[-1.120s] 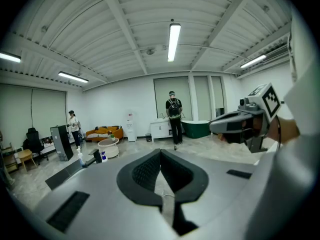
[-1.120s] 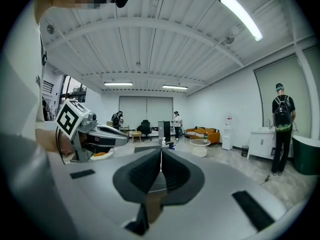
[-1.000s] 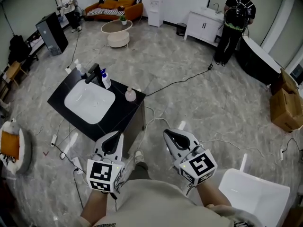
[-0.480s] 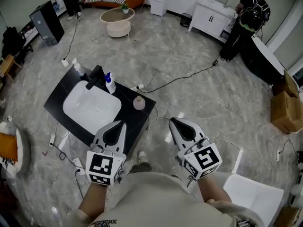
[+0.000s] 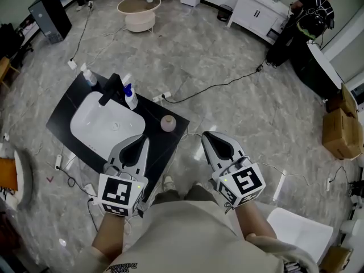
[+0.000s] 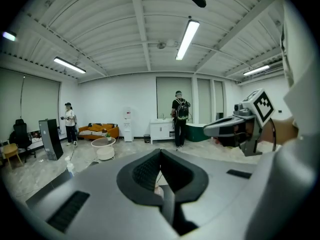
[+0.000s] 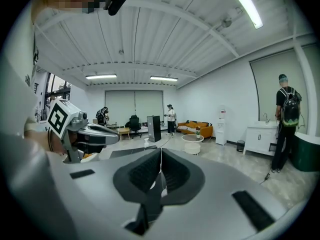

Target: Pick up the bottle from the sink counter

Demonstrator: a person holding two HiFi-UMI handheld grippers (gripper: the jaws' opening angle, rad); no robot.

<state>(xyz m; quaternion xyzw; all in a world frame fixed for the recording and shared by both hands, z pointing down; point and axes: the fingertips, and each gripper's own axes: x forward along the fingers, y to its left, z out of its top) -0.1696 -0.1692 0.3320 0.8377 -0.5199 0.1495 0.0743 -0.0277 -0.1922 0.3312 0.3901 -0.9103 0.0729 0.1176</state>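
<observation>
left gripper [image 5: 138, 143]: clenched, nothing between jaws; own view [image 6: 160, 157] shows the pads pressed together; tip over the counter's near edge, beside the basin
right gripper [image 5: 212, 139]: clenched, empty, jaws meet in own view [image 7: 161, 157]; over bare floor, right of the counter, level with the left one
counter [image 5: 63, 111]: black top, set diagonally, out in the room
basin [image 5: 105, 124]: white, sunk in the middle of the counter
faucet [image 5: 111, 89]: black, at the basin's far edge
pink bottle [image 5: 168, 123]: round, upright on the counter's right corner, up and right of the left tip, apart from it, not touched
blue-top bottle [image 5: 130, 97]: upright just right of the faucet
clear bottle [image 5: 88, 77]: upright at the far corner, left of the faucet
cable [image 5: 219, 90]: black, runs across the floor toward the counter
person [image 5: 310, 24]: backpack on, standing far right by a white cabinet [image 5: 256, 9]
boxes [image 5: 340, 131]: cardboard, right edge
round table [image 5: 138, 10]: pale, far side of the room
</observation>
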